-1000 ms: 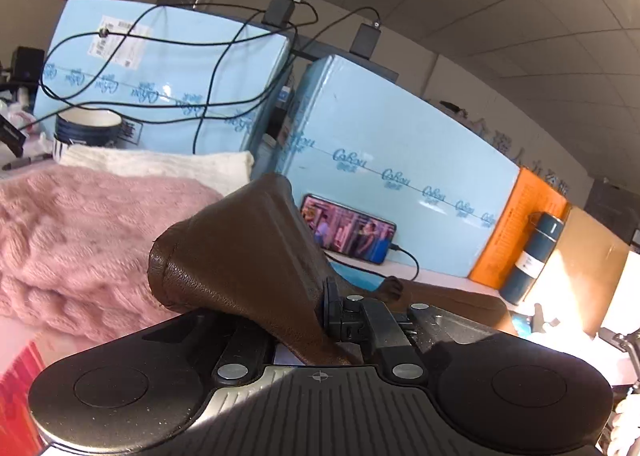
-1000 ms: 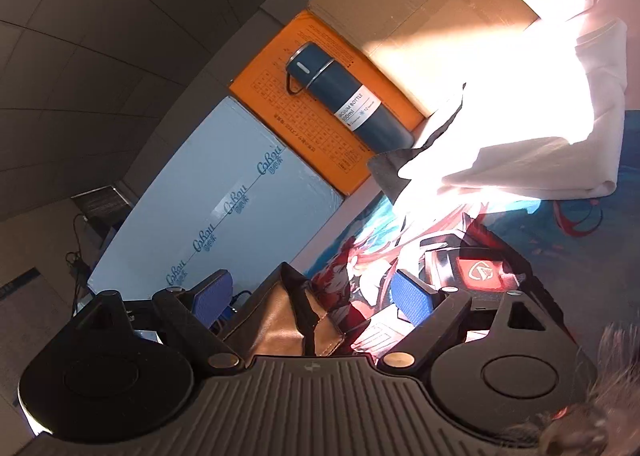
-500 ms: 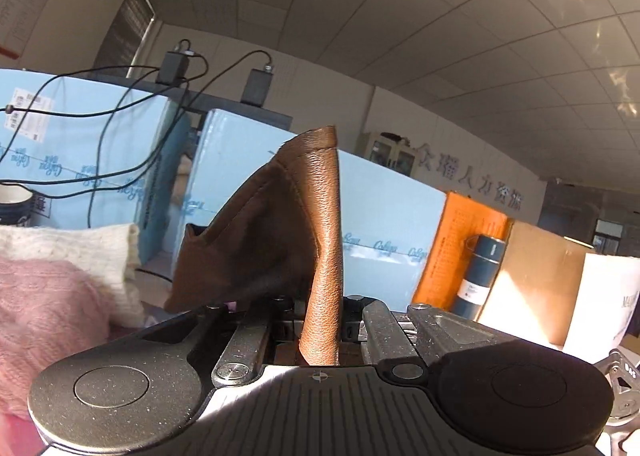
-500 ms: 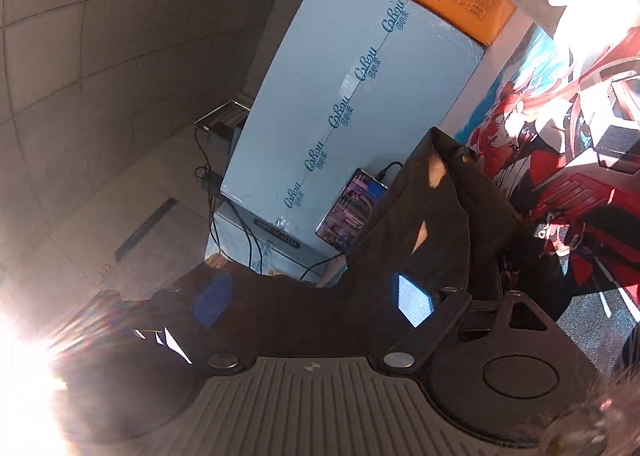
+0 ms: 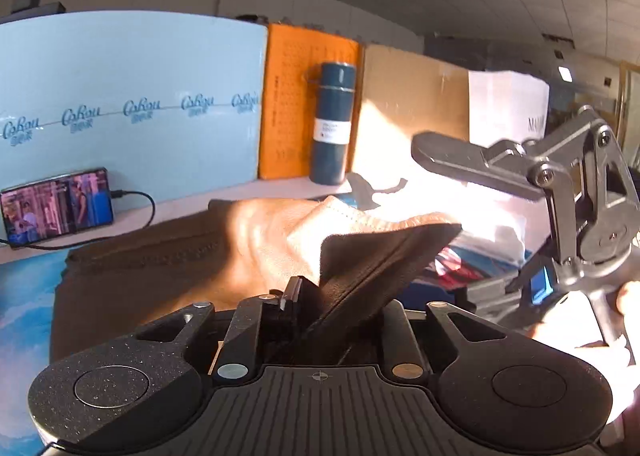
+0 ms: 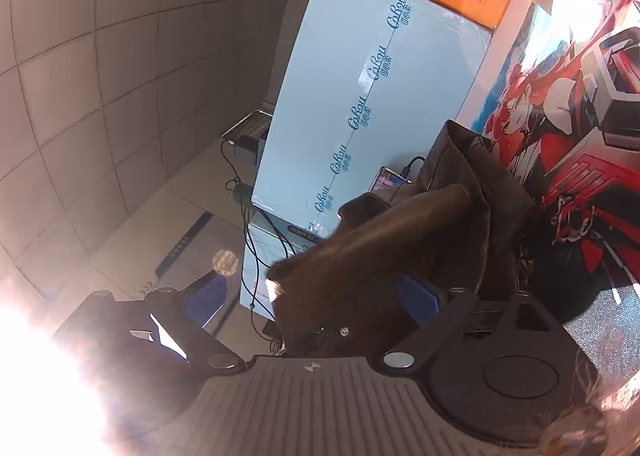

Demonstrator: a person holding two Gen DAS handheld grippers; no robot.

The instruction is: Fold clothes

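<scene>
The brown leather garment [image 5: 168, 256] lies along the back edge of the counter [image 5: 24, 296], in front of the pale blue box, with one corner lifted toward the front. That corner sits between the jaws of the left hand-held gripper [image 5: 320, 308], which have just been opening; whether the pads still press on it cannot be told. The right hand-held gripper [image 6: 316, 296] stands spread wide around a rolled fold without pinching it. The leather looks thick, supple and fairly heavy; it probably holds rounded creases and may slip, so seamed edges and corners seem the best holds.

Tabletop [image 5: 248, 191] with illustrated mat [image 5: 24, 296], brown leather garment [image 5: 160, 264], phone [image 5: 56, 205], blue flask [image 5: 332, 123].
</scene>
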